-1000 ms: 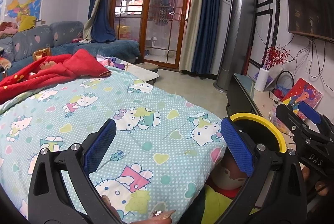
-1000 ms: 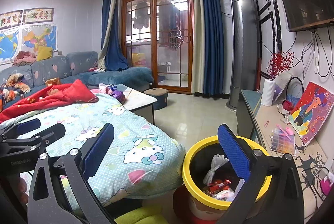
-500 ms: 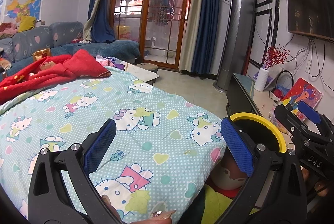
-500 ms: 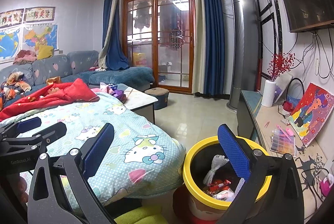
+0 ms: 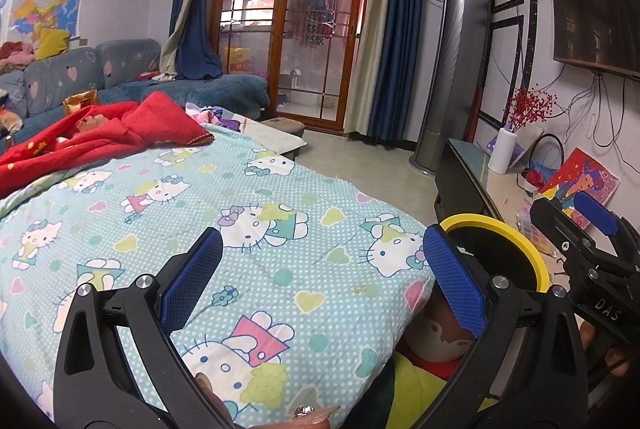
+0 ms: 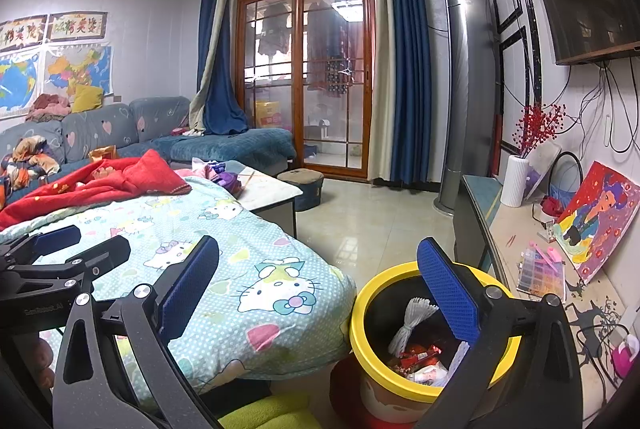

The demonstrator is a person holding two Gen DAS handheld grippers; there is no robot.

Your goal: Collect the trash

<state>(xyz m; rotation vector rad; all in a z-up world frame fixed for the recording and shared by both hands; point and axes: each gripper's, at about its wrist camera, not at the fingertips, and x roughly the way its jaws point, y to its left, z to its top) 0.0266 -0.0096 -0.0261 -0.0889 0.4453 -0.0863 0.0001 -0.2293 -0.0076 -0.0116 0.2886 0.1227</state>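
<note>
Both views are aimed across the room at the balcony door [image 5: 304,45]; the Hello Kitty quilt [image 6: 240,269] and yellow-rimmed bin [image 6: 384,305] are shared.

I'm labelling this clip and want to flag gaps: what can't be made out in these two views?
- Trash bin contents: in the right wrist view the right gripper finger covers part; in the left wrist view the inside is dark.
- Bin base: cut off by the bottom edge.
- Floor beside the quilt: hidden by the quilt's overhang in both views.
- Wrappers: print too small to read.

bins: 1 [image 6: 360,313] | quilts: 1 [image 5: 240,229] | vases: 1 [image 6: 516,181] | paintings: 1 [image 6: 600,217]
</note>
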